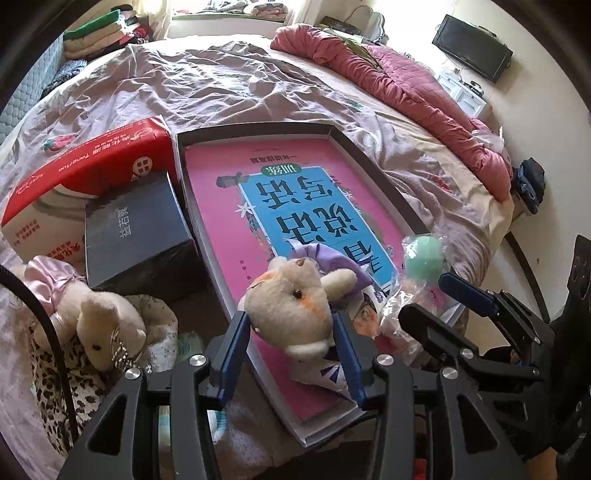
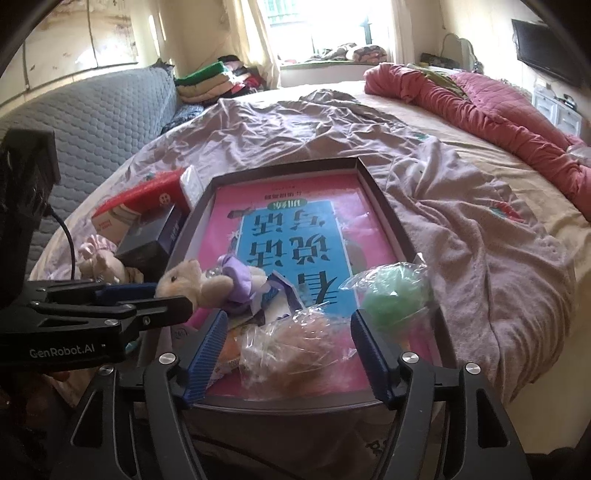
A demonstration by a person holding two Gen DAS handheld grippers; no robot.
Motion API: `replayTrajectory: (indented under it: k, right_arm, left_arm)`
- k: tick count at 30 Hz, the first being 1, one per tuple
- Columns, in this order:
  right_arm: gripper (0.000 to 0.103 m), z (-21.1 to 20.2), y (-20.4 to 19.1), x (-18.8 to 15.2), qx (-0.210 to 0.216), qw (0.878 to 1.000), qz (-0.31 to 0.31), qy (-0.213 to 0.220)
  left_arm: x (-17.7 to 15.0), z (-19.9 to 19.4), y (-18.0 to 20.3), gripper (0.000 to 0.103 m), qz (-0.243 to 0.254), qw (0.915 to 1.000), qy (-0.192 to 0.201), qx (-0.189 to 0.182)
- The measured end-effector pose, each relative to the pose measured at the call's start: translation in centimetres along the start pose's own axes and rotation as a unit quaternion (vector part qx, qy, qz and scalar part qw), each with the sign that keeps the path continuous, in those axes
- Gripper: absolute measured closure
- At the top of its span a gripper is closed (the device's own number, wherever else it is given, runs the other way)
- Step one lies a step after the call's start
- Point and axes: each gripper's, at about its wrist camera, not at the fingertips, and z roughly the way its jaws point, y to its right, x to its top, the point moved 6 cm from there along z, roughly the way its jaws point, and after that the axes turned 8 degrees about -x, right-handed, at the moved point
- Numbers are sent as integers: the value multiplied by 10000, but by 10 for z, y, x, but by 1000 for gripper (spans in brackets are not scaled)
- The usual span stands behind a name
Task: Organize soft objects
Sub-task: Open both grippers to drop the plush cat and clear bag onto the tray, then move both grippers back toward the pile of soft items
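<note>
A lived-in home bedroom. A wide bed [image 2: 369, 155] with a rumpled mauve sheet fills the view, a pink quilt [image 2: 480, 107] bunched at two o'clock. Folded clothes [image 2: 210, 83] are stacked at eleven o'clock beside a grey quilted headboard [image 2: 99, 125]. A curtained window [image 2: 317, 26] glows at twelve o'clock, and a flat television [image 1: 472, 48] hangs on the wall above a white cabinet [image 1: 461, 88].

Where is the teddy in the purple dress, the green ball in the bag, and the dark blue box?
Purple-dress teddy [image 1: 291, 302], left wrist view, on its face.
Green ball [image 2: 395, 295], right wrist view, on its middle.
Dark blue box [image 1: 135, 225], left wrist view, on its top.
</note>
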Motion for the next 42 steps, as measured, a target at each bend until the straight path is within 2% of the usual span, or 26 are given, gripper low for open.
replayTrajectory:
  k: [2, 4, 11, 13, 18, 29, 42]
  right_arm:
    - [30, -2, 1, 1, -23, 10000, 15, -4]
    - [30, -6, 2, 3, -55, 10000, 26, 58]
    - [30, -15, 1, 9, -79, 9998, -31, 168]
    - [29, -17, 1, 9, -84, 9998, -21, 183]
    - [28, -23, 1, 12, -91, 9997, 5, 234]
    - [26, -49, -13, 26, 65, 9986, -5, 534]
    - [26, -78, -33, 37, 260, 9966, -192, 757]
  left_arm:
    - [-1, -1, 1, 55, -20, 10000, -19, -21]
    - [-1, -3, 2, 49, -19, 10000, -12, -61]
    - [-2, -12, 2, 48, -52, 9999, 86, -119]
    - [-2, -18, 3, 44, -17, 9998, 172, -123]
    - [-4, -34, 5, 43, -20, 9995, 288, -110]
    - [-12, -86, 5, 37, -41, 9981, 613, 79]
    - [-22, -133, -20, 33, -317, 9949, 852, 426]
